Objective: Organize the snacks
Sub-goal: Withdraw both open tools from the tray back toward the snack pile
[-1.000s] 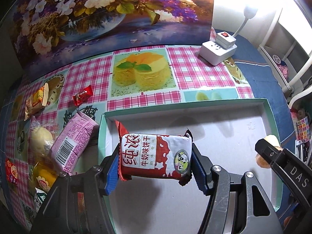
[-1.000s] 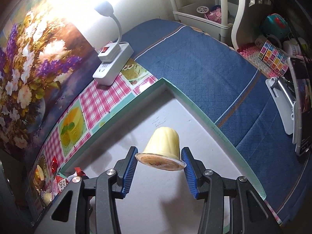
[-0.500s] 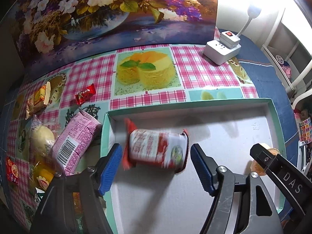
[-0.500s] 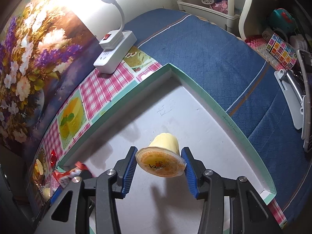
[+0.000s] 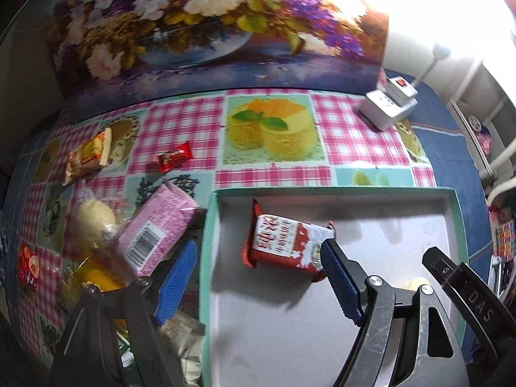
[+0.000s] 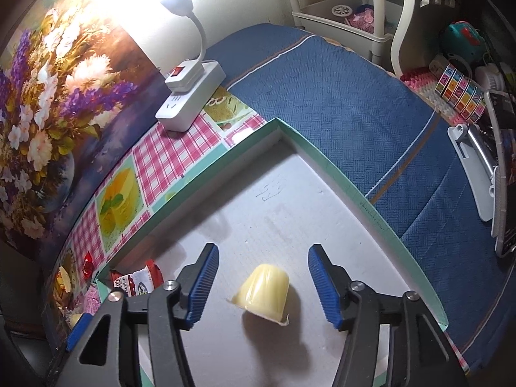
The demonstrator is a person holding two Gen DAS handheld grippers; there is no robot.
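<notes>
A red and white biscuit packet [image 5: 285, 246] lies on the white floor of a shallow box with a green rim [image 5: 335, 190], near its far left corner. My left gripper [image 5: 258, 277] is open and empty above it. A yellow pudding cup [image 6: 262, 290] lies upside down on the box floor [image 6: 258, 219]. My right gripper [image 6: 262, 285] is open around it without touching. The biscuit packet also shows in the right wrist view [image 6: 135, 280].
Loose snacks lie left of the box: a pink packet [image 5: 158, 229], a small red candy [image 5: 174, 160], a yellow packet [image 5: 88, 154], a round bun [image 5: 92, 222]. A white power strip [image 5: 388, 106] stands behind. A blue cloth [image 6: 338, 106] covers the table's right side.
Both grippers opened. The biscuit packet dropped from the left gripper onto the box floor. The pudding cup dropped from the right gripper onto the box floor.
</notes>
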